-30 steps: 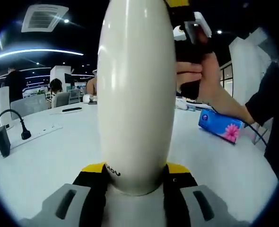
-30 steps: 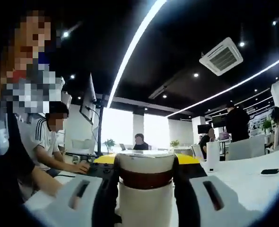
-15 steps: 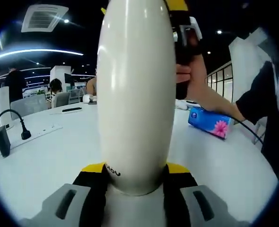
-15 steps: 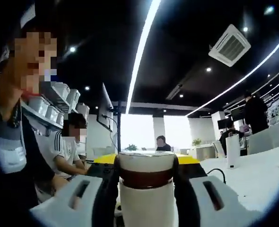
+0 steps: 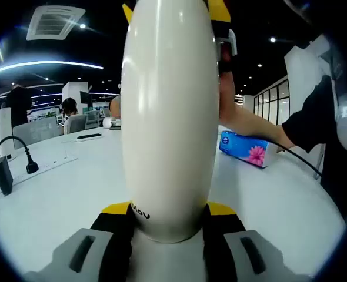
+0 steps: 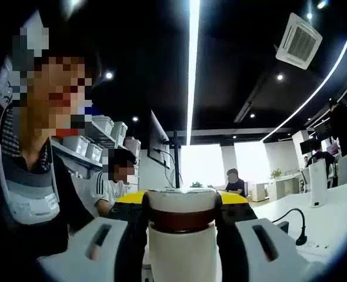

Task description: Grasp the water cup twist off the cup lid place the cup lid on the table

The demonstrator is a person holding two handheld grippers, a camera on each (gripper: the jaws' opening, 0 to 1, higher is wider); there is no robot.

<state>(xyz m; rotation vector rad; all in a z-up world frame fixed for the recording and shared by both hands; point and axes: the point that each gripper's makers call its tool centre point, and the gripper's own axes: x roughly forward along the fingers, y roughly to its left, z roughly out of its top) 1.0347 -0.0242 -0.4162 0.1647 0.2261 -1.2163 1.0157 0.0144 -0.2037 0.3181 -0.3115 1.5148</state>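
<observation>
A tall white water cup [image 5: 169, 117] stands upright between my left gripper's [image 5: 169, 214] yellow-and-black jaws, which are shut on its lower body. At the cup's top my right gripper [image 5: 220, 23] shows beside it, held by a hand [image 5: 238, 120]. In the right gripper view the white lid [image 6: 182, 201] with a brown band [image 6: 182, 220] sits between the jaws of my right gripper [image 6: 182, 205], shut on it. The cup's body [image 6: 182, 252] continues below the band.
On the white table [image 5: 62, 194] lie a blue tissue pack [image 5: 244, 150] to the right, a power strip [image 5: 41, 164] with a black plug and adapter [image 5: 3, 175] to the left, and a phone [image 5: 89, 136] further back. People sit at desks behind [image 6: 112, 188].
The right gripper and its hand have swung round the cup's top, slipping partly behind it; the right gripper view has turned with it. The tissue pack has shifted left on the table.
</observation>
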